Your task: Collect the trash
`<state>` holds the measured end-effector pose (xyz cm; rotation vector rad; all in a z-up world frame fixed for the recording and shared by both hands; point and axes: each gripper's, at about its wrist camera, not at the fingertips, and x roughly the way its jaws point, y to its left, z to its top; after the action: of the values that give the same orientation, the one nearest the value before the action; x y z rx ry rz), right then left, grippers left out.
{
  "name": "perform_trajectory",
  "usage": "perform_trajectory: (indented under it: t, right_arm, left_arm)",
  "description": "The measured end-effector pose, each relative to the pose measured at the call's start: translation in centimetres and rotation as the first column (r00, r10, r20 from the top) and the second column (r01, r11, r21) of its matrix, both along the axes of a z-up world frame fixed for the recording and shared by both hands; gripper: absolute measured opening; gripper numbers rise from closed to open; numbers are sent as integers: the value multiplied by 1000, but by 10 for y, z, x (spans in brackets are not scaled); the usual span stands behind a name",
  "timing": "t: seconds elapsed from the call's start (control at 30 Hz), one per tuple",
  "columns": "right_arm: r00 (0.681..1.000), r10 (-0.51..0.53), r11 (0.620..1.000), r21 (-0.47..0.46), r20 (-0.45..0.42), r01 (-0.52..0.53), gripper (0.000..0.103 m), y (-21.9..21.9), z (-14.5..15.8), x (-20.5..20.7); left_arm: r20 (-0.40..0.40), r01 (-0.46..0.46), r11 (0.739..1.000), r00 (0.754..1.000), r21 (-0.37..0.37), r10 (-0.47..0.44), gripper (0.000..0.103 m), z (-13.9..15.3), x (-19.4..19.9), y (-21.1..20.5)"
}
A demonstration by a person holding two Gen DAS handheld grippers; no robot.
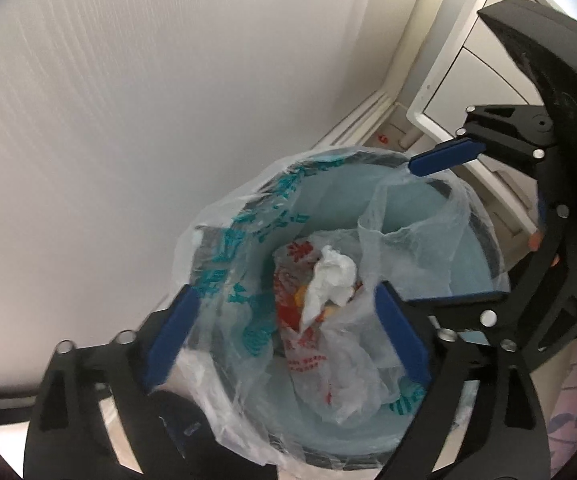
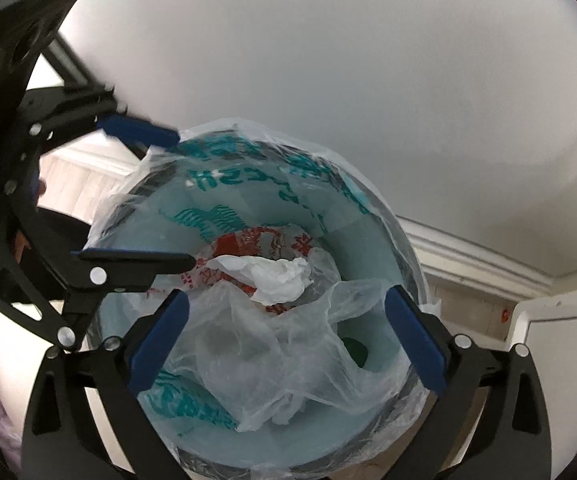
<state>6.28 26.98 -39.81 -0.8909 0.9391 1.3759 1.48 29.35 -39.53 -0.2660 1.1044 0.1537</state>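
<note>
A round bin [image 1: 486, 236] with a pale blue inside stands by the wall, lined with a clear liner bag [image 1: 224, 248] printed in teal. In it lie a crumpled white tissue [image 1: 332, 276], a red-printed plastic bag [image 1: 288, 300] and a loose clear bag [image 1: 408, 236]. My left gripper [image 1: 288, 332] hangs open over the bin's near side, its blue pads apart and pressing on nothing. My right gripper [image 2: 288, 336] also stands open above the bin [image 2: 368, 236], over the clear bag [image 2: 280, 352] and tissue [image 2: 276, 276]. Each gripper shows in the other's view: right gripper [image 1: 428, 232], left gripper [image 2: 176, 200].
A plain white wall [image 1: 128, 100] rises behind the bin, with a skirting board [image 2: 468, 260] along the floor. A white cabinet [image 1: 468, 60] stands to the right. A small red item [image 2: 506, 314] lies on the floor by the skirting. Floral fabric [image 1: 572, 400] shows at the edge.
</note>
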Motion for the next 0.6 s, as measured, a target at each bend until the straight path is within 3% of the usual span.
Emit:
perform_trajectory:
  t: [0.1,0.4,0.5,0.6]
  right_arm:
    - [1000,20,1000,11,23,-20,96,-8,12,-1]
    - [998,51,999,7,35,-51,96,-14,18,-8]
    - [997,62,998,2,42,-62,96,-19,23,-13]
    - [997,61,998,5,42,-61,96,-24,27,-17]
  left_arm:
    - [6,-11,1000,1000,9,11,97,3,0,0]
    - [12,-9,996,1000,92,8,97,17,0,-8]
    - [8,-35,990,999,135,34,97,24,-3,-8]
    - [3,-87,989,996,121,87,97,28,-9,-5]
